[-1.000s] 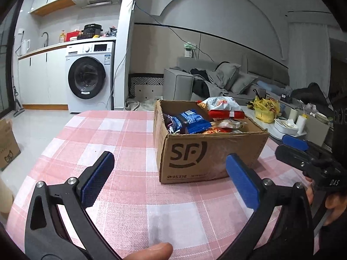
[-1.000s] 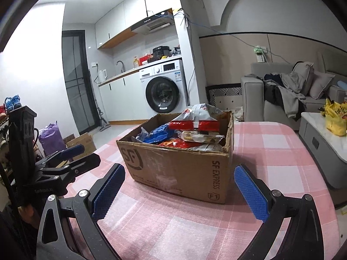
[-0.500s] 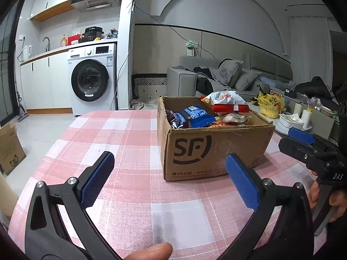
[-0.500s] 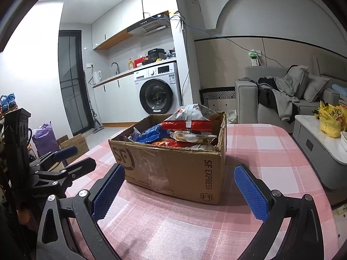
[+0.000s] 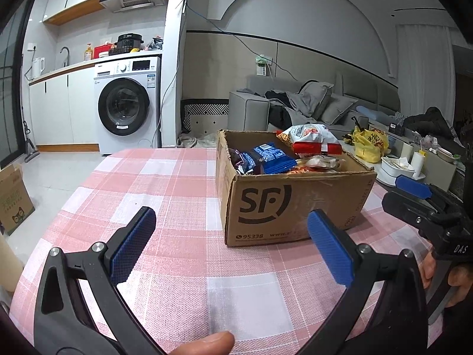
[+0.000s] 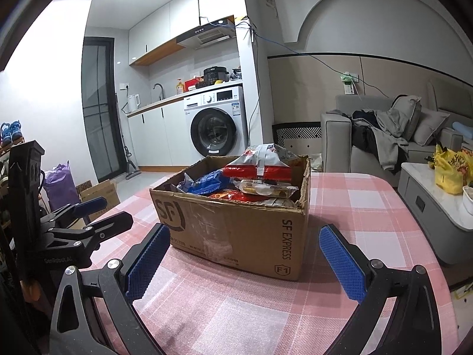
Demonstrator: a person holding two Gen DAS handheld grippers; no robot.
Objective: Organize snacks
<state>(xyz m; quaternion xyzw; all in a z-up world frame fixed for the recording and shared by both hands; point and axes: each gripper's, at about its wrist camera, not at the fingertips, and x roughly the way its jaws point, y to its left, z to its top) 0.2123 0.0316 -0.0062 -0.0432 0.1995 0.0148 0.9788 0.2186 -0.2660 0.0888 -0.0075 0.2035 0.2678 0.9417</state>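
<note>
Since a second ago both views sit lower and nearer the SF cardboard box [image 5: 291, 198] at 1 o'clock; snack packets [image 6: 236, 182] lie heaped inside. Left gripper [image 5: 229, 244] and right gripper [image 6: 245, 261] are spread wide, empty; packed or awaiting sorting is unclear.

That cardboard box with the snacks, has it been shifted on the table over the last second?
Cannot tell for sure. The cardboard box looks larger now, but so does the washing machine behind it, so probably the cameras moved closer, not the box.
</note>
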